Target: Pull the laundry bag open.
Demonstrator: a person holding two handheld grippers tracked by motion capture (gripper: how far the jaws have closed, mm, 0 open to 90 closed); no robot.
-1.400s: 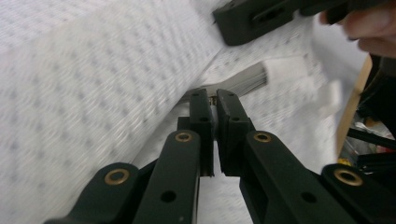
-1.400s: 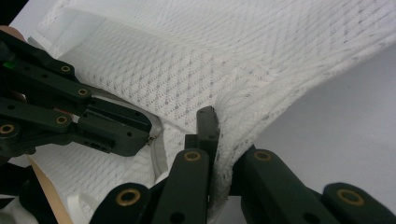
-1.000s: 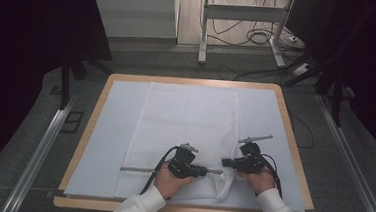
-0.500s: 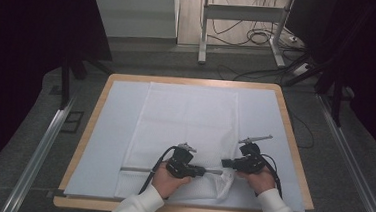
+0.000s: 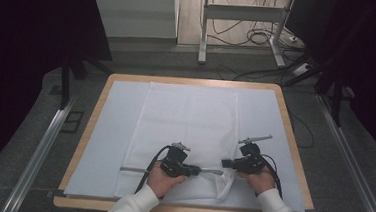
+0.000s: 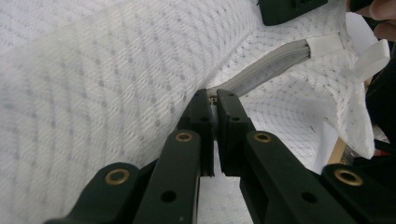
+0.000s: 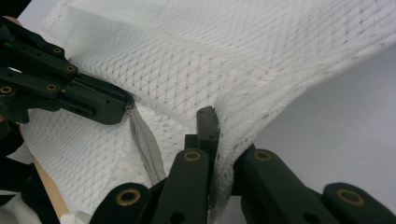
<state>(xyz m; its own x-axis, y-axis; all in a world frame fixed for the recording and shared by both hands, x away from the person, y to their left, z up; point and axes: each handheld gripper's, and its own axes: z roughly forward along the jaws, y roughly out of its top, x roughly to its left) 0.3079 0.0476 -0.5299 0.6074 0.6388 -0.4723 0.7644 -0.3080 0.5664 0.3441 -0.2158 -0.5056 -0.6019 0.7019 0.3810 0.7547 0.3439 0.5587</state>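
Work in hand: I am running the zipper along the near edge of the white mesh laundry bag (image 5: 189,126), which lies flat on the pale blue sheet covering the wooden surface (image 5: 293,143).
Left tongs (image 6: 214,100): together, clamped on the small metal zipper pull (image 6: 213,98) right at their tips; the grey zipper tape (image 6: 266,70) runs on from the tips toward the bag's corner.
Right tongs (image 7: 215,122): together, clamped on a fold of the mesh near the bag's near right corner, holding it taut and lifted off the sheet.
Where the bag sits: stretched between the two tongs at its near edge, the rest spread away from them.
Done, as I judge it: pull caught, corner braced, slider well along, with a long run of grey tape (image 5: 134,169) lying behind the left tongs.
Left: the short stretch between the left tongs and the white end stop (image 6: 327,44); whether it is closing or opening I cannot tell.
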